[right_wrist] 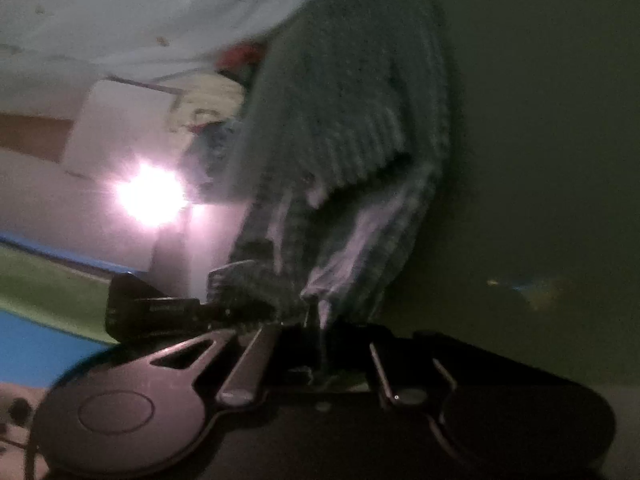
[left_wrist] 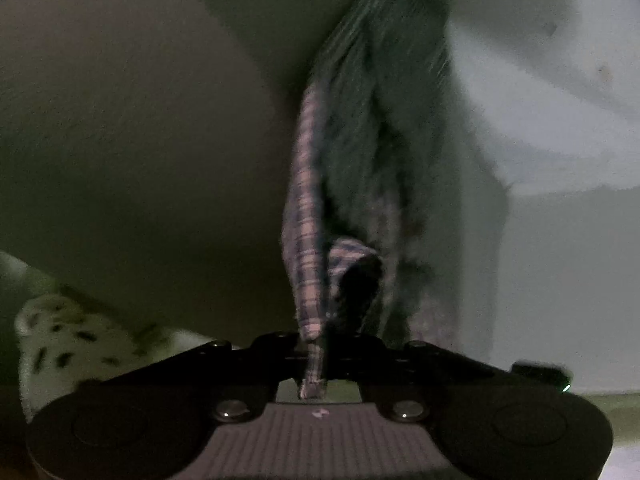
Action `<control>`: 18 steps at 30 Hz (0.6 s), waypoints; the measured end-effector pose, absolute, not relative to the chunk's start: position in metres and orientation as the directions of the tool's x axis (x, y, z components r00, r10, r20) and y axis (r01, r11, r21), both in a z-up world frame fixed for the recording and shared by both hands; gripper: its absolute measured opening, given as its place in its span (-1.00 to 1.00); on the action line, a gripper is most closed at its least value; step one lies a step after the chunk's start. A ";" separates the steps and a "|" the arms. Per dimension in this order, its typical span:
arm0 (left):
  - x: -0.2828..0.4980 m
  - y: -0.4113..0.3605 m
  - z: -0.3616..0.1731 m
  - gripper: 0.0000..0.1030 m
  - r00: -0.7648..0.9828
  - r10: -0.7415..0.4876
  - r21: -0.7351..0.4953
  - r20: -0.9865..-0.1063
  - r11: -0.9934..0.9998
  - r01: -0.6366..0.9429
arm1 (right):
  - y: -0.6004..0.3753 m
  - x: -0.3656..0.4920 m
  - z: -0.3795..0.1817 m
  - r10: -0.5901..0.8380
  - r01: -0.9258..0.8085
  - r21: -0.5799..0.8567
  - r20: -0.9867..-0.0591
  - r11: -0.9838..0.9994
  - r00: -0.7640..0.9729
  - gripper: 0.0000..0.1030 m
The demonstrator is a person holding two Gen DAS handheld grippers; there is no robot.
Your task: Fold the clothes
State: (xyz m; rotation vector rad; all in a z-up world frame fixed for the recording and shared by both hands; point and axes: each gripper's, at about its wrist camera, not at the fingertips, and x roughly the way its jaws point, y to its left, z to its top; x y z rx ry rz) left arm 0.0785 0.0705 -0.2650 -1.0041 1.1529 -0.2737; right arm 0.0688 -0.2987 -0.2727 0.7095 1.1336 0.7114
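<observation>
A broad, matte olive-green surface [left_wrist: 132, 152] fills most of both dim, motion-blurred views. Across it trails the garment [left_wrist: 360, 128], a soft teal cloth with fine stripes and a paler plaid edge, bunched into long vertical folds. The left gripper [left_wrist: 314, 364], black with rounded housings, is clenched on a narrow plaid strip of that cloth. The right gripper [right_wrist: 320, 344], of the same black build, pinches a gathered, pale-lined fold of it. A white spotted fabric [left_wrist: 68, 344] lies at lower left. A bright round light [right_wrist: 150, 196] glares beyond.
</observation>
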 end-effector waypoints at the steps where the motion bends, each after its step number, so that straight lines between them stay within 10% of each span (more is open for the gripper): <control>1: 0.077 0.072 -0.261 -0.96 0.462 -0.646 -0.792 -0.608 0.535 -0.295 | -0.303 0.070 -0.268 0.810 -0.151 0.808 -0.519 0.569 0.273 -0.94; 18: 0.187 0.073 -0.207 -0.97 0.677 -0.674 -0.952 -0.295 0.266 -0.150 | -0.332 0.149 -0.208 0.784 -0.176 0.875 -0.294 0.451 0.547 -0.94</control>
